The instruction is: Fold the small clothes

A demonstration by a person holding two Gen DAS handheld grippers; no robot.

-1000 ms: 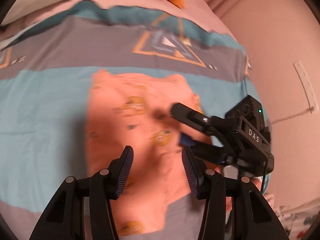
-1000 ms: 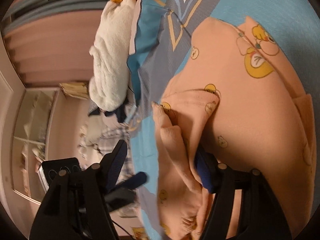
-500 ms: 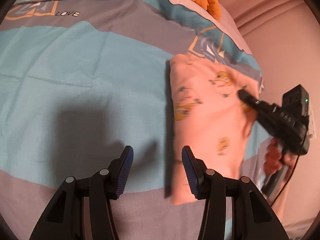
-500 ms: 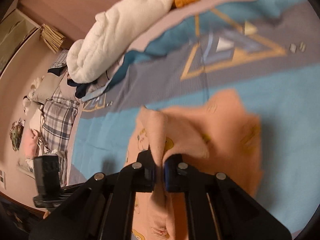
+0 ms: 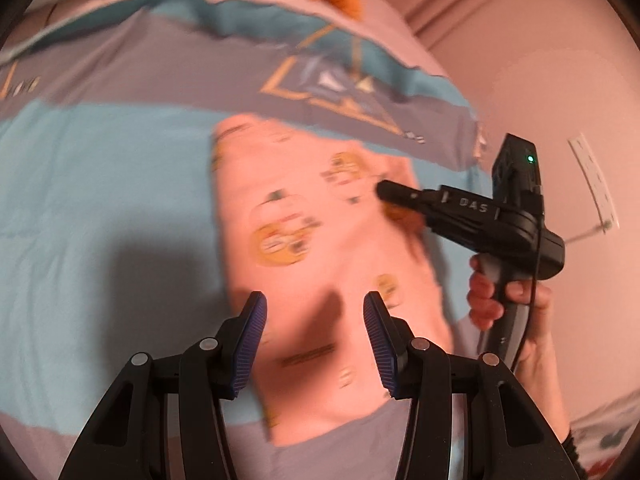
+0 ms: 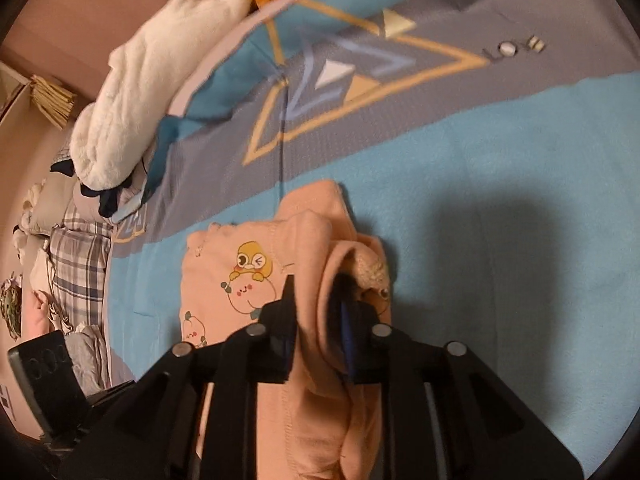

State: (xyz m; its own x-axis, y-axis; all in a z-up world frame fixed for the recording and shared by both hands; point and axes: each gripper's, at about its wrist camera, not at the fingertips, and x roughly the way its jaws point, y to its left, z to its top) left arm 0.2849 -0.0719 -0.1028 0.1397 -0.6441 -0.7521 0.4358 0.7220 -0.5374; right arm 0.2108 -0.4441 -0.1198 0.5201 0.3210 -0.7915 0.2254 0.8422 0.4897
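We see dim, warm pinkish light and strong fisheye bending with dark corners. The left wrist view is motion-blurred; the right is sharper. Dark shadows fall on the blanket (image 6: 520, 184).

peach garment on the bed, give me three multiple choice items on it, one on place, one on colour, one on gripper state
1. Where does the garment lie?
A. on the blue band of the bedspread
B. on the white blanket
C. on the floor

2. What colour is the big cartoon print on the garment?
A. green
B. yellow
C. purple

3. How do the two grippers stand?
A. both open and empty
B. left shut on the garment, right open
C. left gripper open, right gripper shut on a fold of the garment

Answers:
1. A, the peach cloth rests mostly on blue fabric just below the grey band.
2. B, a yellow winking figure shows in the right wrist view.
3. C, the left fingers stand apart over the cloth with nothing between them, while peach fabric bunches between the right fingers.
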